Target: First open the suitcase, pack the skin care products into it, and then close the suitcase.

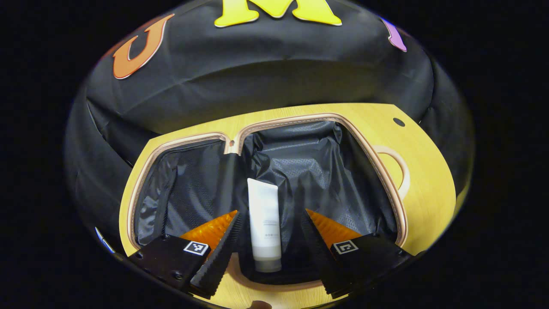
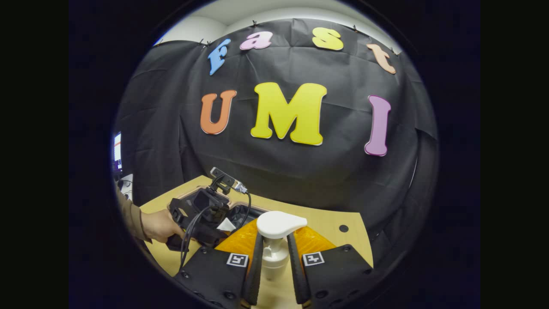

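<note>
One white tube lay inside the open suitcase on the worktop, between the spread fingers of the left hand-held gripper, which hovered above, untouching. The right hand-held gripper was clamped on one pump bottle near the worktop's front edge.

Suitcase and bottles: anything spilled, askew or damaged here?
Nothing stands out. The suitcase lies open on the table, lining crumpled but intact, with a white tube lying inside between the left gripper's open fingers. The right gripper holds a pump bottle upright; no spill visible.
</note>
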`<state>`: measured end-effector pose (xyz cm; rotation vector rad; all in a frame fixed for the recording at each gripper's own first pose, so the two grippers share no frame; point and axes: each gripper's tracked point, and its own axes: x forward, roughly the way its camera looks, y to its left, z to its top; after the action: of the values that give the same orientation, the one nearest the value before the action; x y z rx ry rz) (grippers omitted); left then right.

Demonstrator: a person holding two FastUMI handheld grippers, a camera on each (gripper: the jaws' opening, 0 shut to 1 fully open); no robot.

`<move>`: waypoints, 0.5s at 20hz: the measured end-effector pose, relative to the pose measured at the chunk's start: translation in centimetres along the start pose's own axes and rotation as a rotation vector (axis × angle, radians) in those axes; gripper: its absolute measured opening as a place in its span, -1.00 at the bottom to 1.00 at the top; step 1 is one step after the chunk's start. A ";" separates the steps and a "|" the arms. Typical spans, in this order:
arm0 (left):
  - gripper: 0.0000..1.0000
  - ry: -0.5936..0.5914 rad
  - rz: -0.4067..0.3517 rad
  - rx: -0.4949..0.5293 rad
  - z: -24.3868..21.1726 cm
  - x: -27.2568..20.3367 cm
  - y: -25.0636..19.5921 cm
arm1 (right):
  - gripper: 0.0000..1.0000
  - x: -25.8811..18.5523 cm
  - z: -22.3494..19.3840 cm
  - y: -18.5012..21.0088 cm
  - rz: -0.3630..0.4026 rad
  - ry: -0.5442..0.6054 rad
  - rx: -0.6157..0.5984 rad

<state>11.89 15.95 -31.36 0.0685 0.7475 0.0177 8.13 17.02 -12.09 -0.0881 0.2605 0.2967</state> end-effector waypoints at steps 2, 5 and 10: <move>0.80 -0.053 0.015 -0.047 -0.5 -1.9 2.1 | -0.41 1.1 -0.2 1.4 0.017 0.001 0.005; 0.80 -0.076 0.033 -0.111 -3.8 -4.8 5.2 | -0.41 3.2 -1.1 3.2 0.026 0.020 0.002; 0.80 -0.190 0.052 -0.181 -7.3 -10.2 10.5 | -0.44 5.6 -2.5 5.6 0.024 0.037 0.040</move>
<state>-0.42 26.40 -29.04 -0.0821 0.5512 0.1264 11.05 23.62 -16.26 -0.0513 0.3045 0.3141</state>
